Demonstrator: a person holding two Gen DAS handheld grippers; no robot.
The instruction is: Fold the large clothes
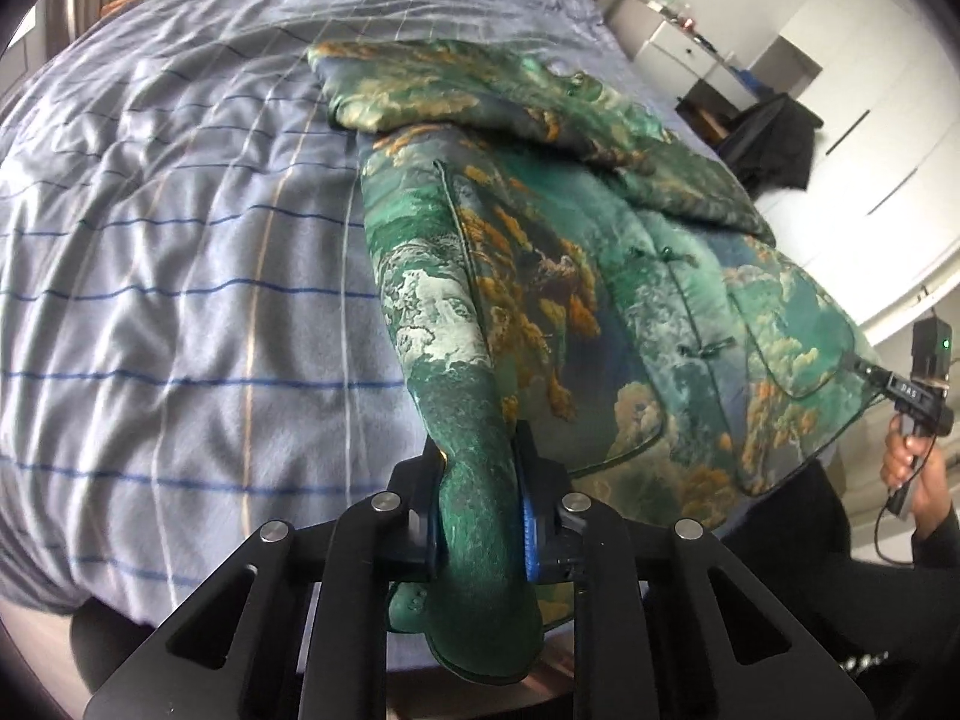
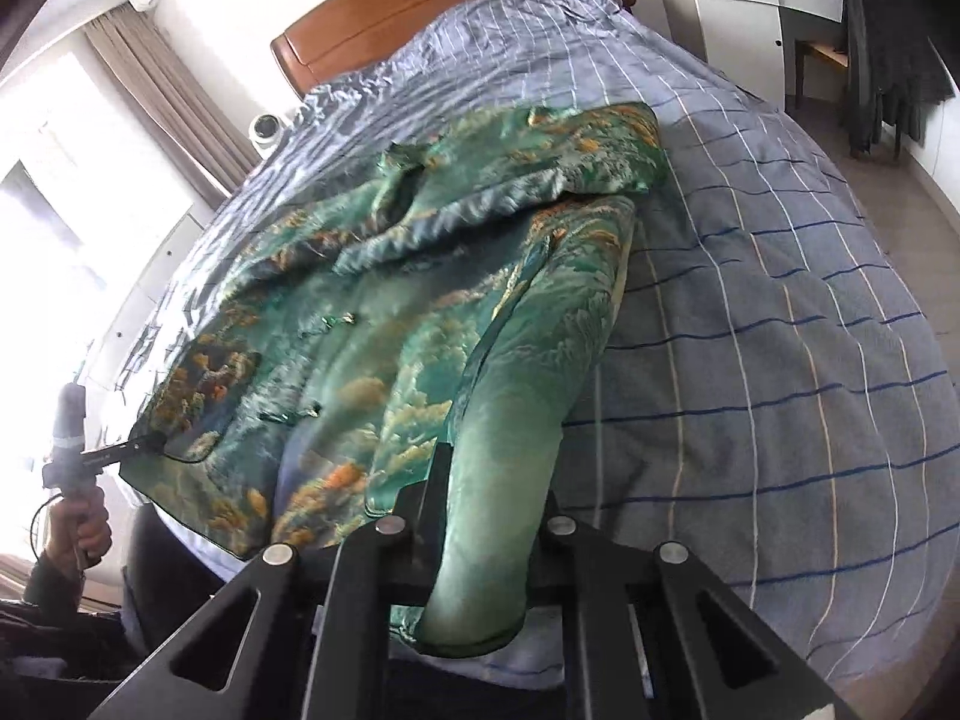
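Green brocade, patterned with gold and white clouds and trees, makes up the jacket (image 1: 600, 276) that is spread across the bed (image 1: 180, 300), which is covered by a grey-blue quilt crossed with blue and pale stripes. The jacket's collar end is turned toward the wooden headboard (image 2: 450, 6), and one sleeve is laid folded across its upper part. Knotted fastenings are seen down the jacket's front. At the hem end, nearest the bed's foot edge, both corners are lifted off the quilt. The left gripper (image 1: 480, 510) is closed on one bunched hem corner, the cloth being pinched between its blue-padded fingers (image 1: 531, 528) and draped down over the edge. The right gripper (image 2: 480, 534) is closed on the other hem corner, with fabric hanging down between its black arms. In each wrist view the opposite gripper is seen at the far hem corner, held by a hand (image 2: 84, 528). Beside the headboard, white drawers (image 2: 738, 6) are seen against the wall.
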